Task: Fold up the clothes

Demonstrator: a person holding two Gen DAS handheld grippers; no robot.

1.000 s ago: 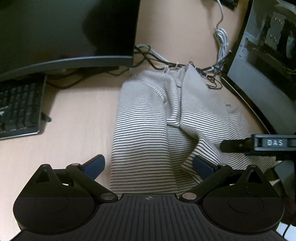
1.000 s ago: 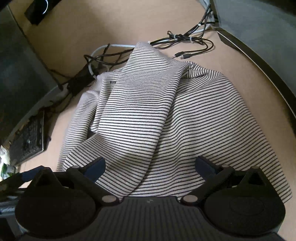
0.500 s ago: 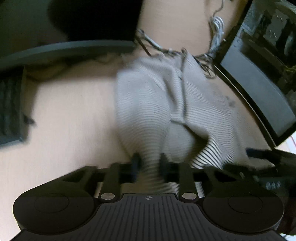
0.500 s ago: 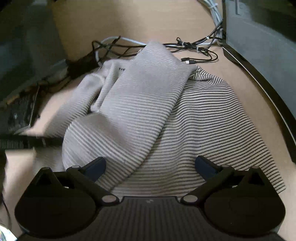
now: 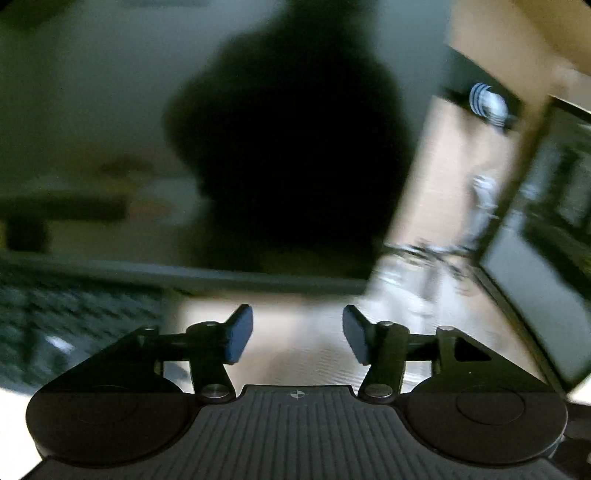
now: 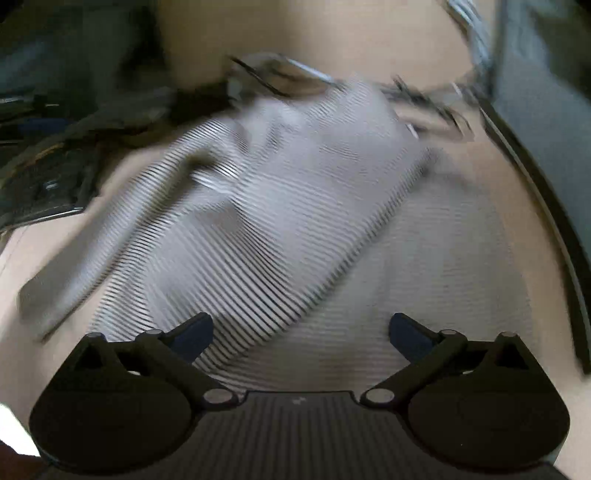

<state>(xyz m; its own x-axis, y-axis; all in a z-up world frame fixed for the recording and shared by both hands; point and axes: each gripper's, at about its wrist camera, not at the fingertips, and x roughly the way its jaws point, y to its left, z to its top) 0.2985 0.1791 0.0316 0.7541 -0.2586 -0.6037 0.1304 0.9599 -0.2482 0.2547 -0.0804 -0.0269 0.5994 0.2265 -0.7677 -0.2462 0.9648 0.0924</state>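
Observation:
A grey-and-white striped garment (image 6: 277, 221) lies on the tan desk (image 6: 332, 33), with one side flap folded diagonally over its body. My right gripper (image 6: 301, 334) hovers above its near hem, jaws wide open and nothing between them. The left wrist view is heavily blurred. My left gripper (image 5: 298, 338) is raised and faces the dark monitor (image 5: 288, 147). Its jaws are opening, and the blue pads (image 5: 240, 334) stand apart with no cloth pinched between them. Only a faint striped patch of the garment (image 5: 317, 354) shows below them.
A black keyboard (image 5: 74, 310) sits left of the monitor. Tangled cables (image 6: 280, 74) lie behind the garment. A dark computer case (image 6: 546, 110) borders the desk on the right, and its edge curves close to the cloth.
The left gripper closed on the garment's near edge, then rose and swung toward the monitor with its jaws parting and the cloth gone. The garment's left side now lies folded across. The right view has tilted.

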